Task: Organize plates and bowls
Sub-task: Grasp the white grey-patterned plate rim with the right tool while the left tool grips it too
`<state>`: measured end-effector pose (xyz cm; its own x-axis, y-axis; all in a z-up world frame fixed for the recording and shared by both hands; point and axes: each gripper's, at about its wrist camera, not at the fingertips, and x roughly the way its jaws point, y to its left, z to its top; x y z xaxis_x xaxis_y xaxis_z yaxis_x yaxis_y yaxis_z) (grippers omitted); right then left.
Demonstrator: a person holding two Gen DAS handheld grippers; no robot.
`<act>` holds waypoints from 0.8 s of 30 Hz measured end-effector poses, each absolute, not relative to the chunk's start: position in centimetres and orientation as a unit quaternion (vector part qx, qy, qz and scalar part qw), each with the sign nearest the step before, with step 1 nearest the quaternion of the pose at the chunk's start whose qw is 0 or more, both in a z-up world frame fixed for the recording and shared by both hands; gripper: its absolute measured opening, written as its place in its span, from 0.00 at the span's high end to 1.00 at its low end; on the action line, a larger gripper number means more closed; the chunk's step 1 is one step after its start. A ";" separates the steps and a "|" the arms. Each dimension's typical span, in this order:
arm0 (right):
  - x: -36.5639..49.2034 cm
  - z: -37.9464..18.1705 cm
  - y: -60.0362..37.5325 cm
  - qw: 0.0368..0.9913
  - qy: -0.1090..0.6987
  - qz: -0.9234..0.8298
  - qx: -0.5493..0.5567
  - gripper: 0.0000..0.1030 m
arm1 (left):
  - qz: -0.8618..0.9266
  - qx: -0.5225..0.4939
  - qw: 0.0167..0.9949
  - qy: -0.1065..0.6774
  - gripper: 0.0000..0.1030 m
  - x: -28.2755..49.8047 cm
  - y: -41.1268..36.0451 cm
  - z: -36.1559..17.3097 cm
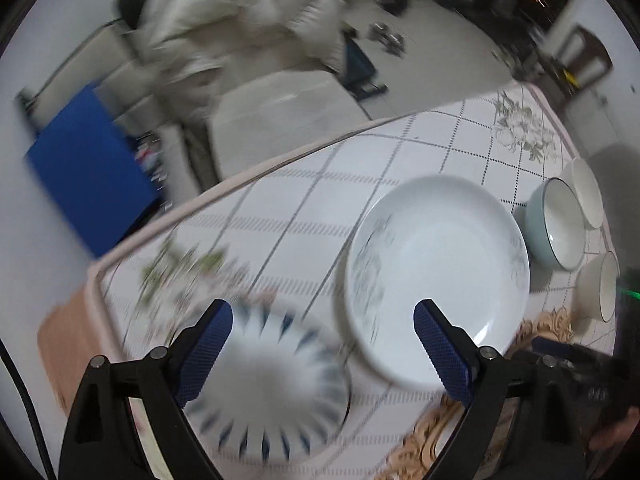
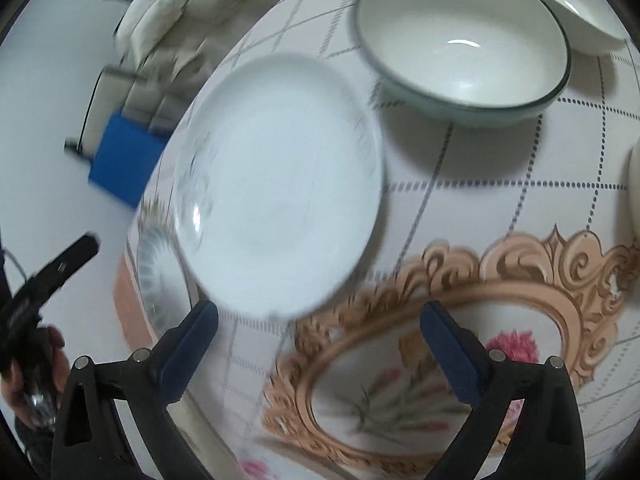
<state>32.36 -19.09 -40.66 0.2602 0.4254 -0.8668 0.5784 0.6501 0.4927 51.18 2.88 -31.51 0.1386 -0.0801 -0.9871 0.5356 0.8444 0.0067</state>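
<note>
My left gripper [image 1: 323,317] is open and empty, hanging over a blurred blue-striped plate [image 1: 264,384] near the table's corner. Beside that plate on the right lies a large white plate [image 1: 436,276]; its near rim passes behind my right-hand finger [image 1: 440,352]. My right gripper [image 2: 320,312] is also open and empty, just short of the white plate [image 2: 280,184]. The striped plate [image 2: 156,264] shows at that plate's left edge. Beyond the white plate stand a pale blue bowl [image 2: 460,40] [image 1: 556,228] and a white bowl [image 2: 580,4] [image 1: 586,192]. Another white bowl [image 1: 600,288] sits nearer.
The table carries a checked, flowered cloth [image 1: 320,200] with a gold ornament print [image 2: 440,280]. Its edge runs close behind the plates. Past it are a white chair [image 1: 280,120], a blue box [image 1: 88,164] and a white padded jacket [image 1: 224,20]. A hand [image 2: 44,364] holds the other tool.
</note>
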 end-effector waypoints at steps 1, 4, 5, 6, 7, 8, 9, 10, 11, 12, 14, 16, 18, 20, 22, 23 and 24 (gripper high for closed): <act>32.6 -41.2 -19.6 0.671 0.600 -0.057 0.431 0.09 | -0.217 0.190 0.723 0.627 0.12 52.1 1.8 -32.5; 33.1 -42.3 -20.6 0.662 0.585 -0.053 0.465 0.24 | -0.236 0.203 0.699 0.644 0.16 54.3 -0.6 -35.2; 33.0 -42.5 -21.0 0.662 0.582 -0.053 0.470 0.28 | -0.243 0.203 0.690 0.651 0.16 54.8 -1.4 -36.4; 33.0 -42.8 -21.2 0.662 0.577 -0.051 0.476 0.29 | -0.247 0.202 0.685 0.655 0.16 55.0 -1.7 -36.9; 32.9 -43.1 -21.4 0.662 0.572 -0.049 0.482 0.30 | -0.250 0.201 0.678 0.662 0.16 55.3 -2.0 -37.8; 32.9 -43.3 -21.5 0.660 0.569 -0.048 0.487 0.32 | -0.252 0.202 0.672 0.666 0.17 55.5 -2.2 -38.4; 32.8 -43.8 -21.4 0.660 0.567 -0.046 0.491 0.33 | -0.256 0.204 0.665 0.672 0.19 55.7 -2.5 -39.4; 32.8 -44.0 -21.4 0.660 0.563 -0.041 0.496 0.34 | -0.259 0.204 0.658 0.677 0.23 55.9 -2.6 -40.0; 33.0 -44.2 -21.4 0.660 0.559 -0.036 0.501 0.36 | -0.260 0.205 0.653 0.681 0.27 55.9 -2.6 -40.5; 33.1 -44.3 -21.4 0.660 0.556 -0.030 0.505 0.39 | -0.262 0.205 0.649 0.684 0.27 55.8 -2.8 -41.1; 33.5 -44.4 -21.1 0.661 0.550 -0.019 0.509 0.40 | -0.273 0.203 0.650 0.679 0.29 55.9 -3.0 -40.9; 33.7 -44.7 -21.1 0.661 0.546 -0.013 0.514 0.42 | -0.279 0.202 0.647 0.681 0.29 55.9 -3.0 -41.0; 33.9 -45.2 -20.8 0.657 0.544 -0.008 0.521 0.46 | -0.283 0.212 0.645 0.678 0.30 55.8 -3.0 -41.0; 33.9 -45.6 -20.7 0.658 0.536 -0.004 0.528 0.48 | -0.289 0.218 0.643 0.675 0.38 55.8 -2.9 -40.8; 34.4 -45.6 -20.6 0.658 0.532 -0.003 0.533 0.48 | -0.298 0.214 0.640 0.675 0.51 55.7 -3.0 -40.6; 34.5 -45.7 -20.7 0.659 0.531 -0.001 0.533 0.49 | -0.306 0.206 0.636 0.678 0.63 55.5 -3.0 -40.6; 34.5 -45.8 -20.7 0.660 0.530 -0.002 0.532 0.53 | -0.312 0.196 0.628 0.685 0.68 55.5 -3.1 -40.6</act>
<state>34.50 -20.75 -45.81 0.4372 0.5625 -0.7017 0.5666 0.4337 0.7006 55.48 -3.11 -40.64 -0.1334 -0.1232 -0.9834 0.6604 0.7288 -0.1809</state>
